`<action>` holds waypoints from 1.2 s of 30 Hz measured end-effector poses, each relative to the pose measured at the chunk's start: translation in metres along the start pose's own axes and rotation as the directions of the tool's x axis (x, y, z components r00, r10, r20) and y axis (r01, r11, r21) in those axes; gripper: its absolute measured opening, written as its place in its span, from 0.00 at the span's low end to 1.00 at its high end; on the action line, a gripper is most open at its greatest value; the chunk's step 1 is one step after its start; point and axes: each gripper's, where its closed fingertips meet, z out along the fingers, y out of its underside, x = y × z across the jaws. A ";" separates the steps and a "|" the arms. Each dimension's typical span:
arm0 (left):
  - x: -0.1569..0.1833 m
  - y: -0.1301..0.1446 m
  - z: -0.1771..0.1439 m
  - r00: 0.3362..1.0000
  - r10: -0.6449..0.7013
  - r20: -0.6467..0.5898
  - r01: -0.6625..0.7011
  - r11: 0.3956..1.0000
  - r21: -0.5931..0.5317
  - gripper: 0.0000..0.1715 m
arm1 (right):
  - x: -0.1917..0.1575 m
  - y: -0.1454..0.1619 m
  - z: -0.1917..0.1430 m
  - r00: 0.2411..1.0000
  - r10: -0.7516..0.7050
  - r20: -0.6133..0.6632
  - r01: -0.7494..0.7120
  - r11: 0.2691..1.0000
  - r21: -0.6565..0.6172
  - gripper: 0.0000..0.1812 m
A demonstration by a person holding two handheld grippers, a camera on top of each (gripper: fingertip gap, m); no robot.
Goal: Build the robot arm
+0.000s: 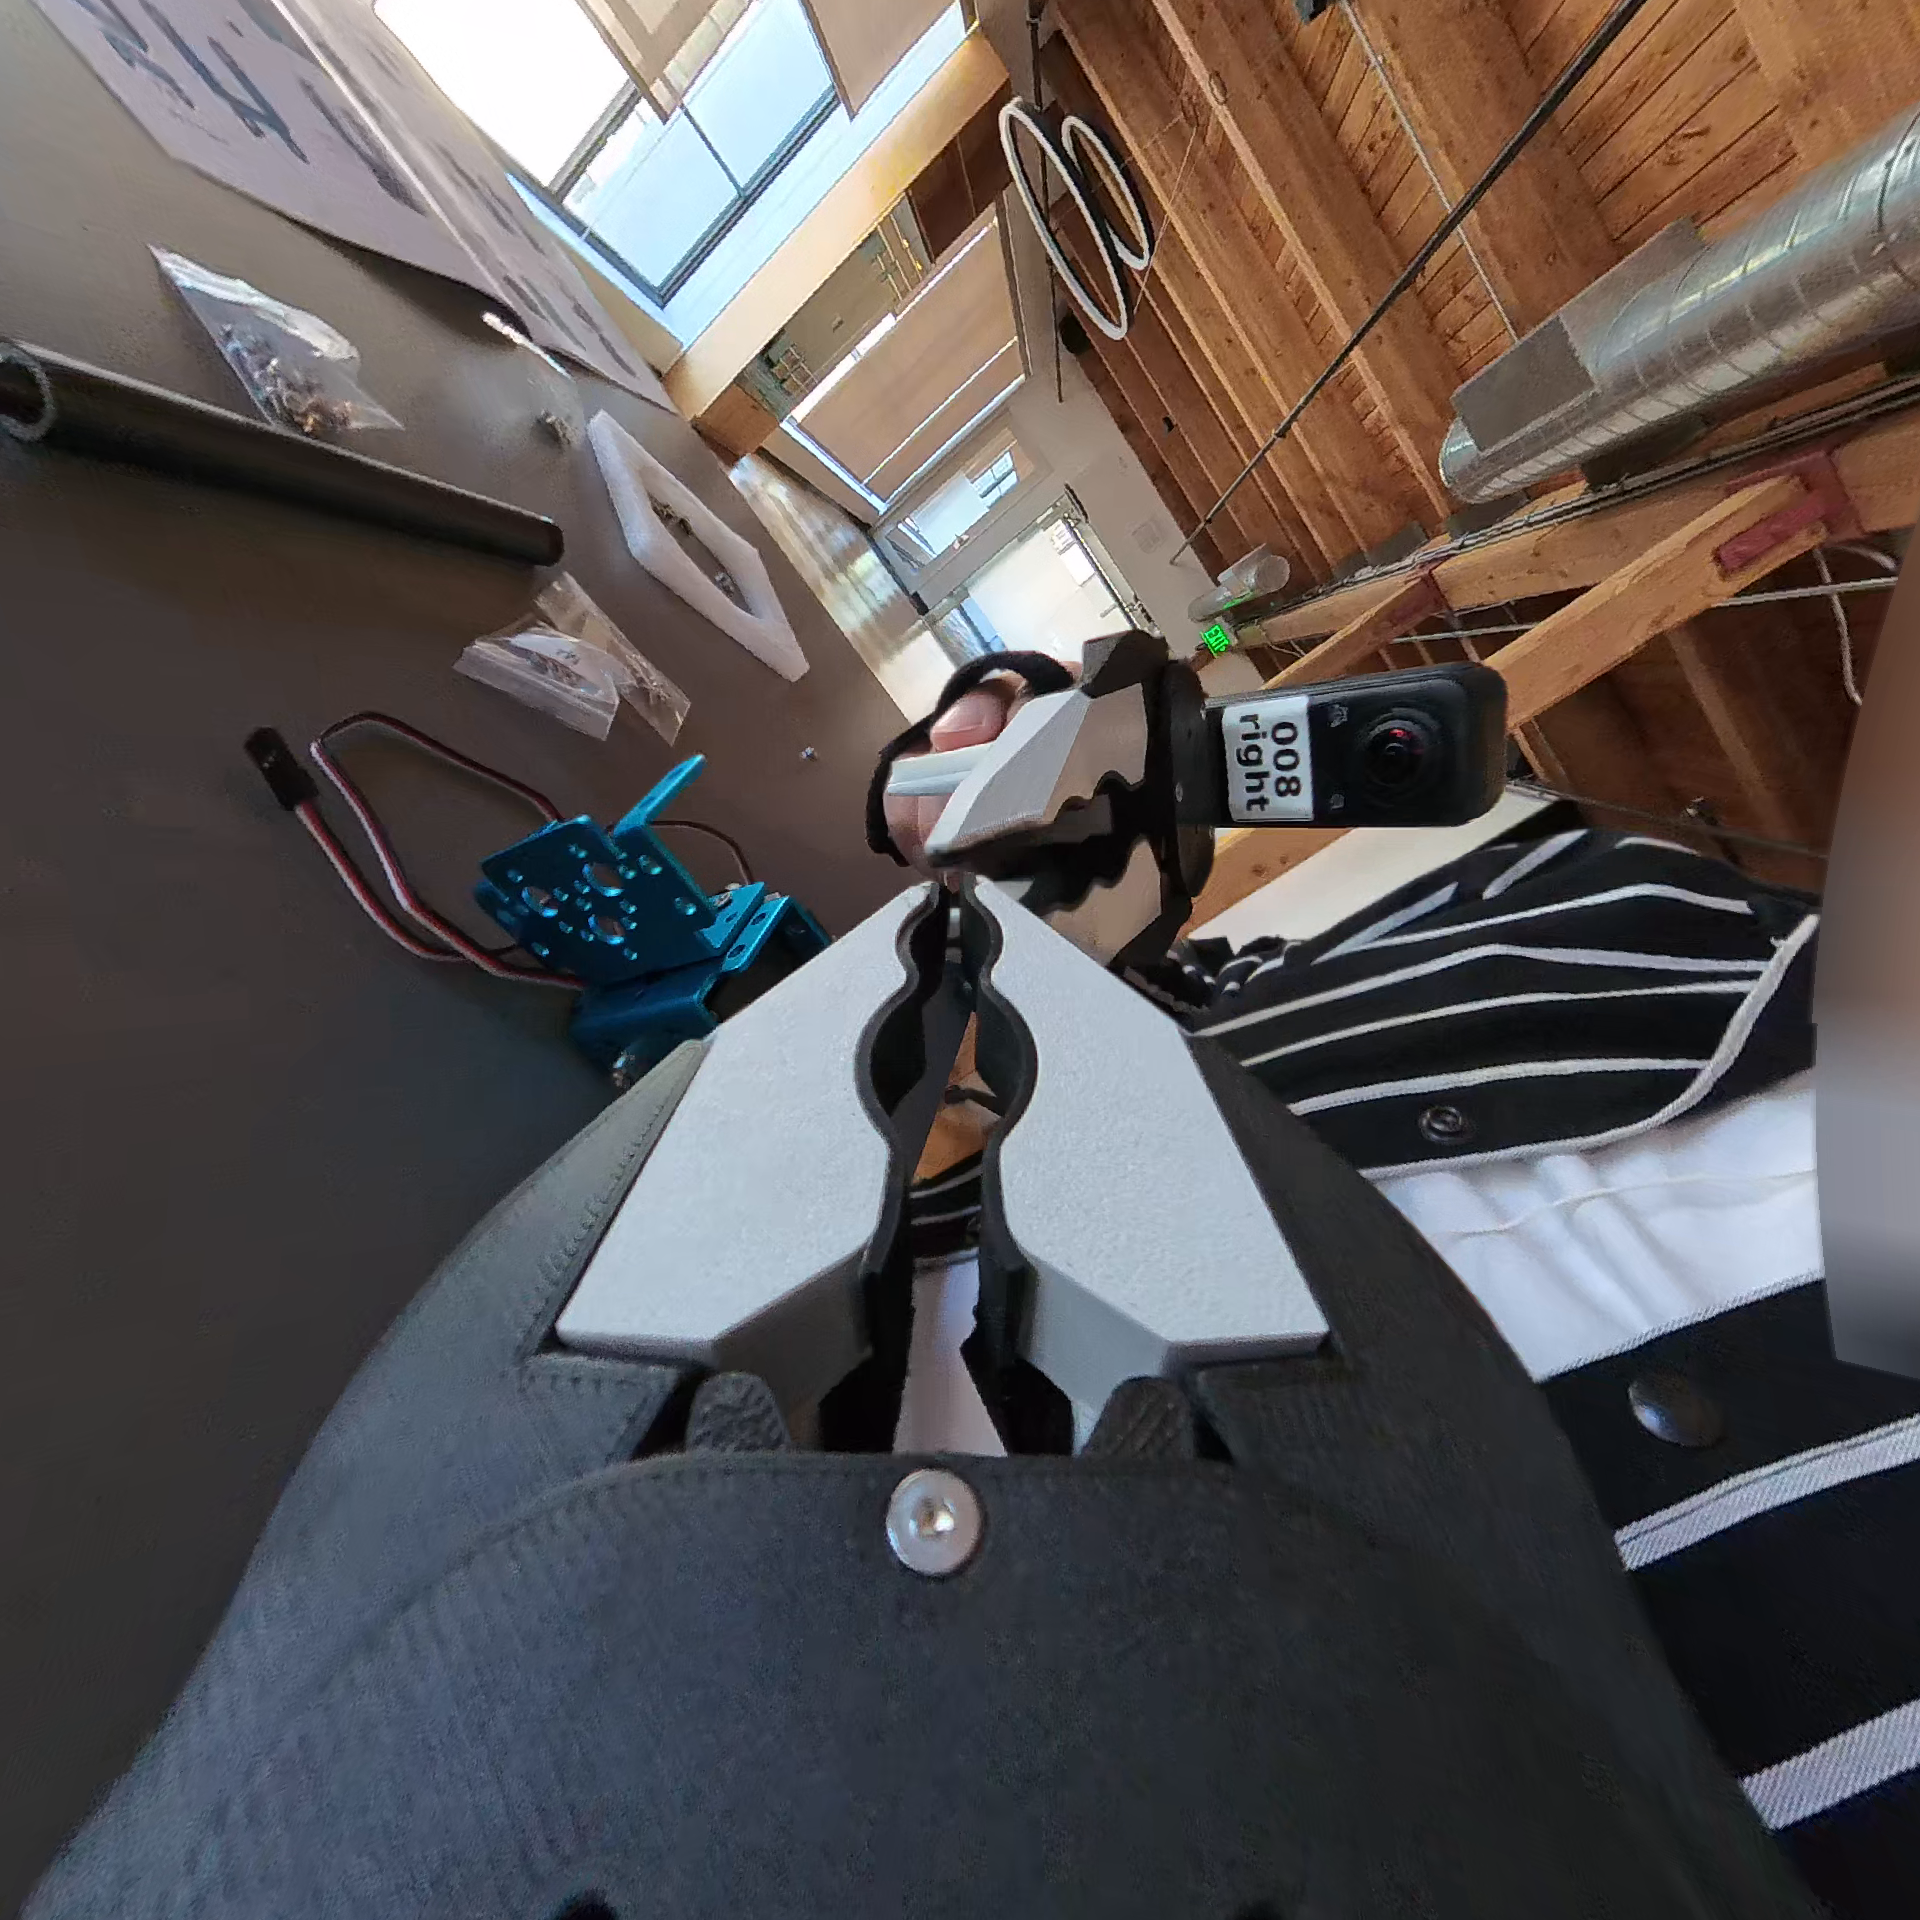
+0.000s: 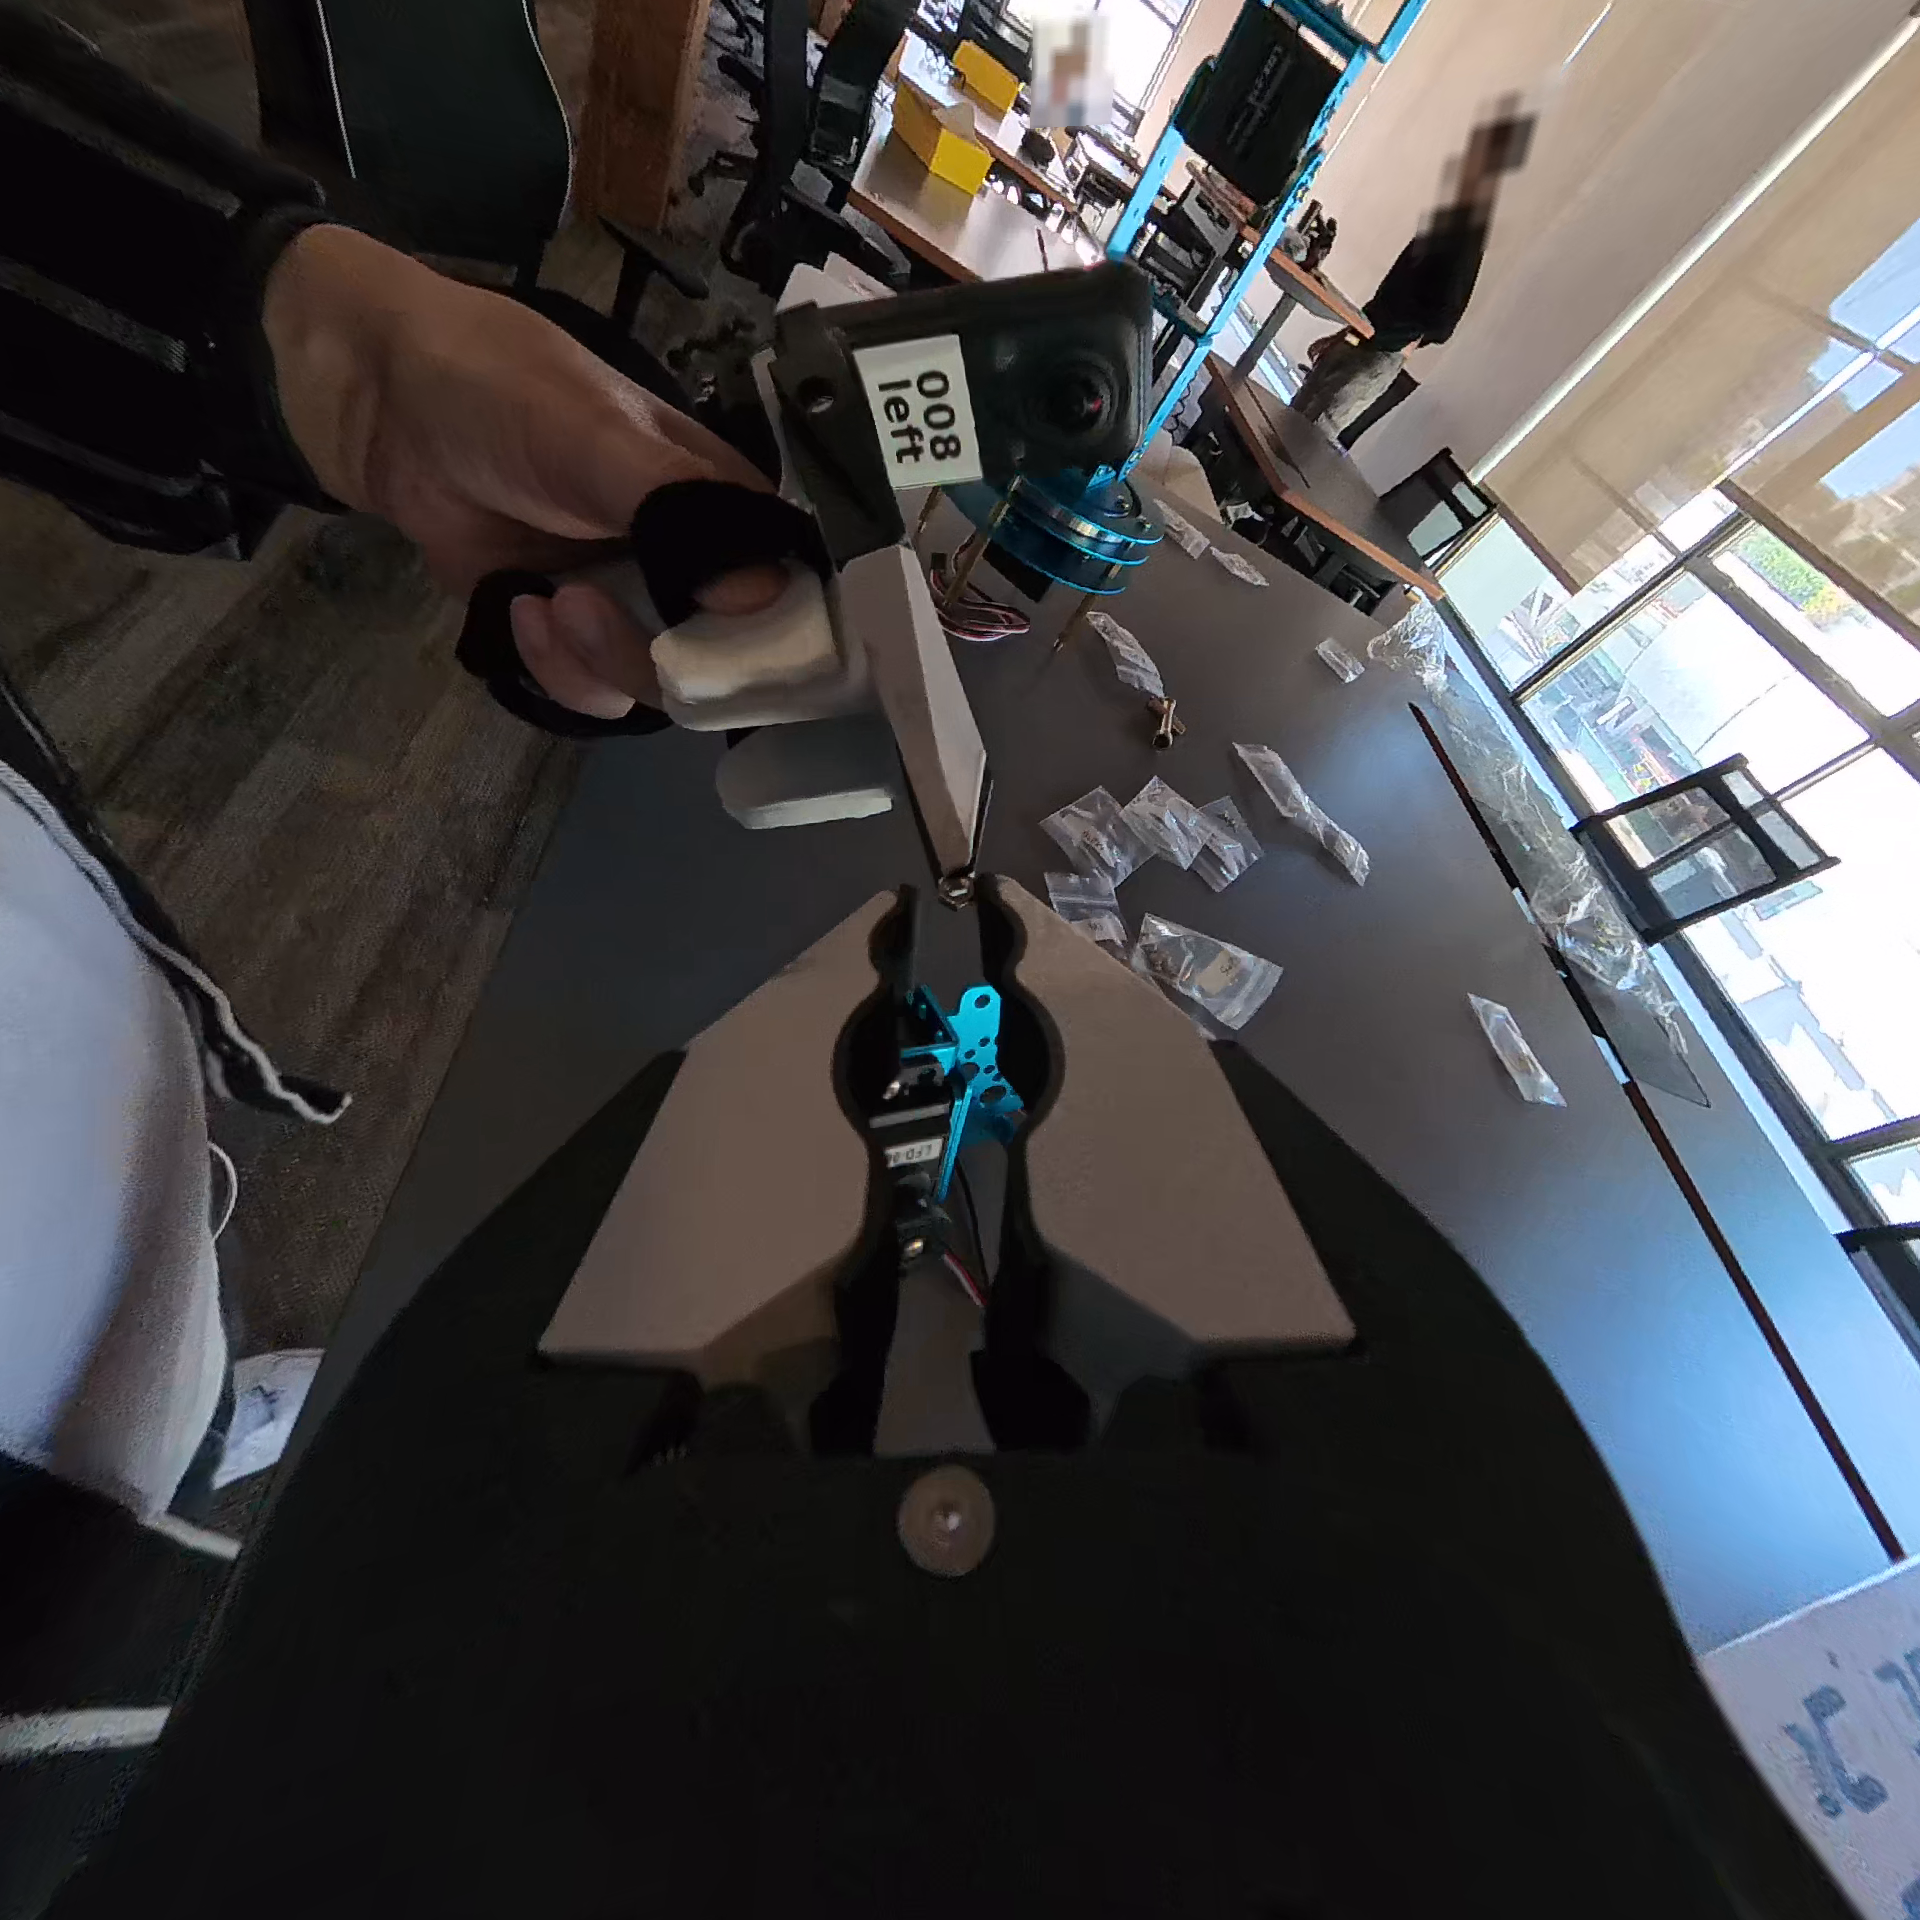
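My left gripper [image 1: 951,896] is shut on a small metal nut [image 2: 951,890], pinched at its very fingertips. It also shows in the right wrist view [image 2: 961,860], held by a hand [image 2: 468,416] and pointing down at my right gripper. My right gripper [image 2: 951,902] is narrowly open, its two tips on either side of the nut and not clearly touching it. It also shows in the left wrist view [image 1: 938,854], tip to tip with my left gripper. Both are held above a dark table [image 2: 1403,1195]. A blue metal bracket with a black servo [image 2: 940,1101] lies below them, with its wire [image 1: 405,914] trailing on the table.
Several clear bags of small parts [image 2: 1174,831] lie on the table to the right. A blue round base on brass standoffs [image 2: 1070,520] stands farther off. A black tube [image 1: 291,468], a white foam frame [image 1: 696,540], a bag of screws [image 1: 281,353] and printed sheets [image 1: 239,114] lie nearby. A striped sleeve [image 1: 1507,997] is close. The grippers are tip to tip, or close to it.
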 end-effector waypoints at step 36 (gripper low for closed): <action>-0.028 0.027 -0.002 0.795 0.028 0.607 -0.134 0.983 0.130 0.00 | -0.009 0.037 -0.017 0.909 -0.008 0.417 0.023 0.999 -0.032 0.12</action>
